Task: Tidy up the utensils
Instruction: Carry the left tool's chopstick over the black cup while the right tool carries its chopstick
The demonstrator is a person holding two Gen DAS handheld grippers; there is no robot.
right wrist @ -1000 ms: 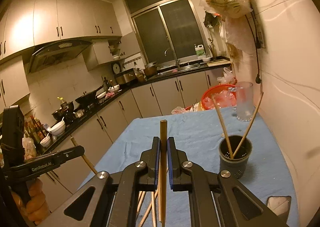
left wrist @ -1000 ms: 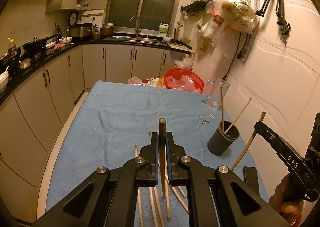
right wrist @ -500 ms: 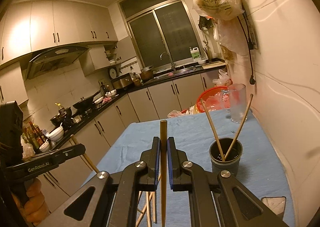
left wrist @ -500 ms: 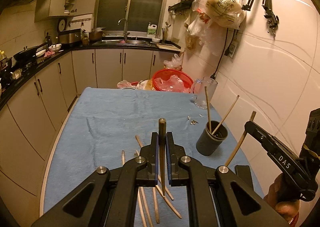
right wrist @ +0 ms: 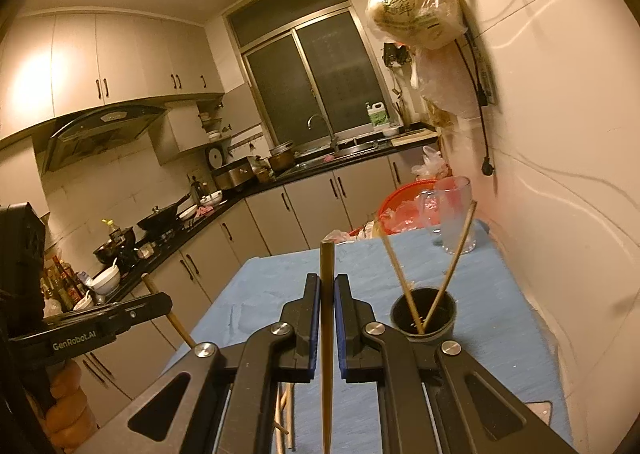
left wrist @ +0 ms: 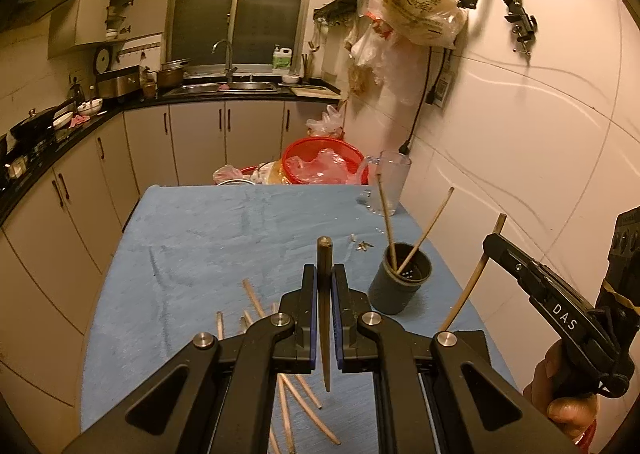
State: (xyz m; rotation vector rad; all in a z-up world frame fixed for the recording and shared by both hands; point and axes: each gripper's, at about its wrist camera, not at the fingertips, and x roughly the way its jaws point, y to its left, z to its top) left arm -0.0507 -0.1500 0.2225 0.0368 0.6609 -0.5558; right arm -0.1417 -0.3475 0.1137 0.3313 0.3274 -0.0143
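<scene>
My left gripper (left wrist: 324, 274) is shut on a dark chopstick (left wrist: 325, 306), held upright above the blue table. My right gripper (right wrist: 327, 284) is shut on a wooden chopstick (right wrist: 327, 334); it also shows at the right of the left wrist view (left wrist: 486, 244). A dark grey utensil cup (left wrist: 400, 280) stands on the table's right side with two chopsticks (left wrist: 424, 232) leaning in it; it shows in the right wrist view (right wrist: 424, 318) too. Several loose chopsticks (left wrist: 256, 300) lie on the cloth below my left gripper.
A clear glass mug (left wrist: 390, 181) and a red basket (left wrist: 324, 165) stand at the table's far end. Small bits (left wrist: 362, 246) lie near the cup. The white wall (left wrist: 520, 173) runs along the table's right edge. Cabinets (left wrist: 80, 189) line the left.
Both grippers have risen and pulled back from the table, each still holding its chopstick. The cup and loose chopsticks now sit farther away in view.
</scene>
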